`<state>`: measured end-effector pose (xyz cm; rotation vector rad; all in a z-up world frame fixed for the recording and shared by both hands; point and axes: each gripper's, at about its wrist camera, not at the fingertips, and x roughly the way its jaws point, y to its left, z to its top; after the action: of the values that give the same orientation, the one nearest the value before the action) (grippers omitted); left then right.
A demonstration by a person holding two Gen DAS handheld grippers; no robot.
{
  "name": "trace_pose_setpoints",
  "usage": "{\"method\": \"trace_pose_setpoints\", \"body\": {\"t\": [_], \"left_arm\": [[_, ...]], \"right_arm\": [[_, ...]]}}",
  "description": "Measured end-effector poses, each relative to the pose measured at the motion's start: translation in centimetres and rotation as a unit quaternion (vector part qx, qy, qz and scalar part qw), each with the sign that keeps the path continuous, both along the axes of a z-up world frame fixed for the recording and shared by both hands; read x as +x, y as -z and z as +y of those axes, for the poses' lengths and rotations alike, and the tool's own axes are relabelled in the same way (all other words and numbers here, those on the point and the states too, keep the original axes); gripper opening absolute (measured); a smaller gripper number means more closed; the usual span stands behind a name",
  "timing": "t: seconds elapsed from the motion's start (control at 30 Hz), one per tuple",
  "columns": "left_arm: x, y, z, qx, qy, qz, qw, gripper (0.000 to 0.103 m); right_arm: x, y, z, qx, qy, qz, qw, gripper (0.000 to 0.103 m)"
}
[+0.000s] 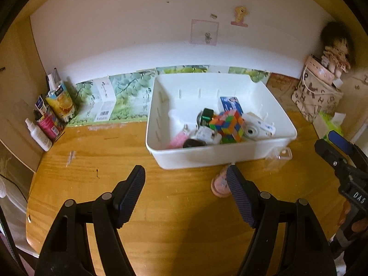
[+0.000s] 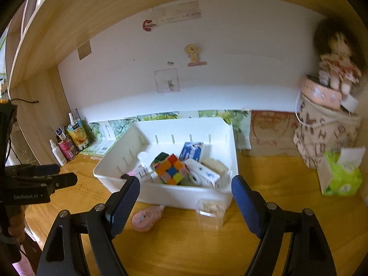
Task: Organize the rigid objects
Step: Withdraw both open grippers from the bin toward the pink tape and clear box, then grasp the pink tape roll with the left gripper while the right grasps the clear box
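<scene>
Partly, the white bin (image 1: 220,154) hides its own load: its near wall covers the lower parts of the things inside, and a pink item and a dark one at its near left corner are too blurred to name. Clearer in there are a colourful puzzle cube (image 1: 227,126), a blue and white box (image 1: 231,105) leaning against the far wall, and a white toy camera (image 1: 257,128) on the right. The bin's long axis runs near to far on the wooden desk (image 1: 172,230), slightly skewed.

Just outside the bin's near wall lie two loose things. The pink oval case (image 2: 147,217) has its long axis running left to right, tilted a little; from the left wrist it is half covered by that gripper's right finger. Right of it stands a small clear plastic box (image 2: 211,211), whose contents are hard to make out.

The left gripper (image 1: 186,184) hovers with its jaws apart and nothing between them. The right gripper (image 2: 186,197) also has its jaws spread and empty, framing the bin's near wall and both loose things.

Only the right wrist shows the green tissue box (image 2: 342,177) whole; the left wrist cuts it off behind the other tool. Each view catches the other gripper at its edge. A doll (image 2: 338,62) on a patterned bag at far right is blurred.
</scene>
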<state>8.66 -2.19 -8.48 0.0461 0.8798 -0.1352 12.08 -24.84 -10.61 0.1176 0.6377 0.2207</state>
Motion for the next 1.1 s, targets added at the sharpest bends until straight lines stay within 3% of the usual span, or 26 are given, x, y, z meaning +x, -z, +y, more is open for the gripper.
{"method": "trace_pose_setpoints", "body": {"t": [0.43,0.8,1.1], "left_arm": [[-3.0,1.7,-2.0,0.027,0.027,0.030,0.9988,0.079],[-0.2,5.0,-4.7,0.047,0.059,0.100,0.9922,0.080],[2.4,7.4,-6.4,0.056,0.090,0.137,0.9849,0.080]], "right_arm": [[-2.8,1.8,-2.1,0.035,0.019,0.042,0.998,0.082],[-1.5,3.5,-2.3,0.065,0.027,0.083,0.994,0.082],[1.3,6.3,-3.3,0.094,0.071,0.133,0.984,0.082]]}}
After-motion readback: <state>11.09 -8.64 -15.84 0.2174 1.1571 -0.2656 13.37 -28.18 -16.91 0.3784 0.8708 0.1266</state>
